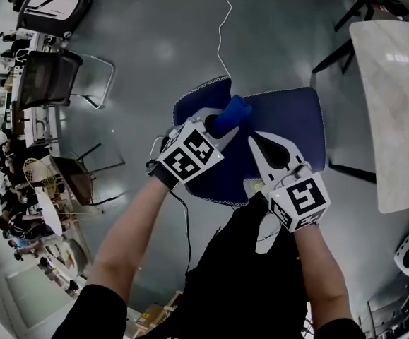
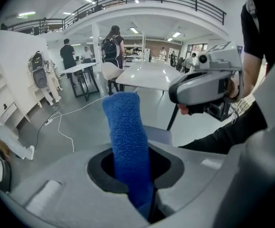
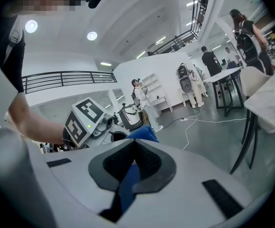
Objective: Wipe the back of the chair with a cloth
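Blue cloth (image 1: 234, 110) in left gripper (image 1: 215, 124) — over chair (image 1: 297, 116)

Bright blue cloth (image 1: 232, 111), rolled tight, stands upright, pinched in the left gripper (image 1: 217, 127) over the blue chair (image 1: 299, 115).

Right tool (image 3: 133, 143) closed — blue cloth (image 3: 146, 133) beyond

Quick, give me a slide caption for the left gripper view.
Left gripper with jaws shut on an upright blue cloth roll, white table in the hall beyond.
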Tool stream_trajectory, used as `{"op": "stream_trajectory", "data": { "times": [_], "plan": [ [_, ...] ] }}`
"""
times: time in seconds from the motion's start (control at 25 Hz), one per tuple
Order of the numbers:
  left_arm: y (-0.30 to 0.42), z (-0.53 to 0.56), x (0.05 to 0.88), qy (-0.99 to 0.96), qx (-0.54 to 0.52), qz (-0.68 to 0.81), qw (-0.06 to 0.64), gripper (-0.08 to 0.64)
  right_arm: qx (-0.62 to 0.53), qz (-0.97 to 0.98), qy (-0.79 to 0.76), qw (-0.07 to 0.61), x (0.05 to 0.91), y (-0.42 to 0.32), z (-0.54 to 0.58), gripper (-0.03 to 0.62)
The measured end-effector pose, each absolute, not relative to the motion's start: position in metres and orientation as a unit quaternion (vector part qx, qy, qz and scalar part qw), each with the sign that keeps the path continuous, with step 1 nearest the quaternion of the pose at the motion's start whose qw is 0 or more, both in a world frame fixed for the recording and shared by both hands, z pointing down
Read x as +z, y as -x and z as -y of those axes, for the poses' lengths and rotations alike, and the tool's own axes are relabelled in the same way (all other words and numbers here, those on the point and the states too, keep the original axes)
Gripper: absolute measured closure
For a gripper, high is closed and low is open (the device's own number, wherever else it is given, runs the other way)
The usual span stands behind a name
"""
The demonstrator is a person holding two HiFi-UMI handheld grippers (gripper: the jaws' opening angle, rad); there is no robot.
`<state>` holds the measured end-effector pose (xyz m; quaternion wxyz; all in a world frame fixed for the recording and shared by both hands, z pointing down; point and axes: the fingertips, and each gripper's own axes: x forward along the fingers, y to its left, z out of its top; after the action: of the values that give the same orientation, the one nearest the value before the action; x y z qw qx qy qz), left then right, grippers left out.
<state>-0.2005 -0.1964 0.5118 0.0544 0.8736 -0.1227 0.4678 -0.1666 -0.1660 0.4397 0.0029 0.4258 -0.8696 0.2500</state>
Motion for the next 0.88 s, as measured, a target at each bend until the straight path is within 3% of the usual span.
{"op": "stream_trajectory", "data": {
  "times": [0.44, 0.88],
  "plan": [
    [0.225, 0.250, 0.620, -0.722, 0.691, 0.033, 0.015, 0.488, 0.290, 0.853, -0.433, -0.011, 0.503, 0.157, 0.186, 0.580],
    [0.228, 0.272, 0.717, -0.634, 0.774, 0.008, 0.010, 0.486, 0.292, 0.843, -0.450, -0.047, 0.555, 0.143, 0.200, 0.580]
  ]
}}
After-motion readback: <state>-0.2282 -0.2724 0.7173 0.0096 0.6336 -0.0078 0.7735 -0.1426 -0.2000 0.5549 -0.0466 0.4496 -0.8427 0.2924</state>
